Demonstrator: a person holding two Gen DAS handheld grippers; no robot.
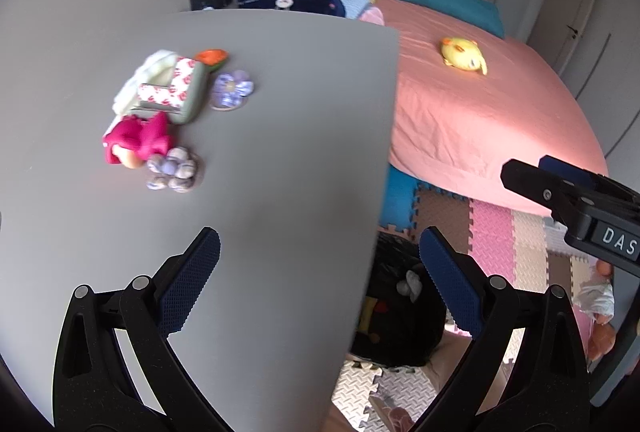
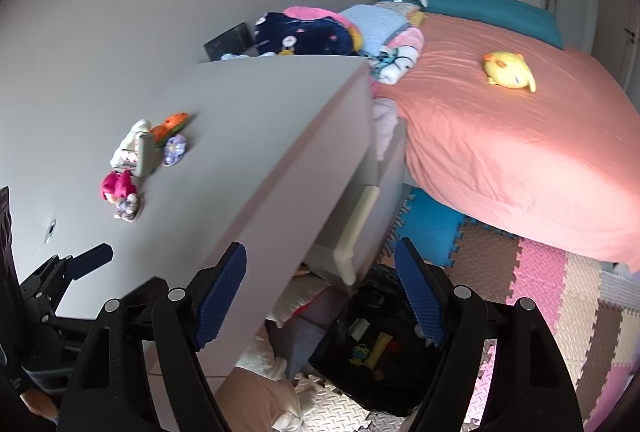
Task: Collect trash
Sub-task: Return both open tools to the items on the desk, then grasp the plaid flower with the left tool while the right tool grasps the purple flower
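Note:
A black trash bag (image 2: 372, 356) sits open on the floor beside the grey dresser (image 1: 260, 160), with small scraps inside; it also shows in the left wrist view (image 1: 394, 316). On the dresser top lie a white crumpled wrapper with a red-patterned packet (image 1: 164, 88), an orange piece (image 1: 212, 57), a pink item (image 1: 138, 142) and two purple flower-shaped pieces (image 1: 232, 88). My left gripper (image 1: 320, 272) is open and empty over the dresser's right edge. My right gripper (image 2: 320, 292) is open and empty above the bag.
A bed with a pink sheet (image 2: 520, 136) carries a yellow plush toy (image 2: 508, 70) and piled blankets (image 2: 320, 32). Coloured foam mats (image 2: 560, 292) cover the floor. A dresser drawer (image 2: 352, 232) stands partly open.

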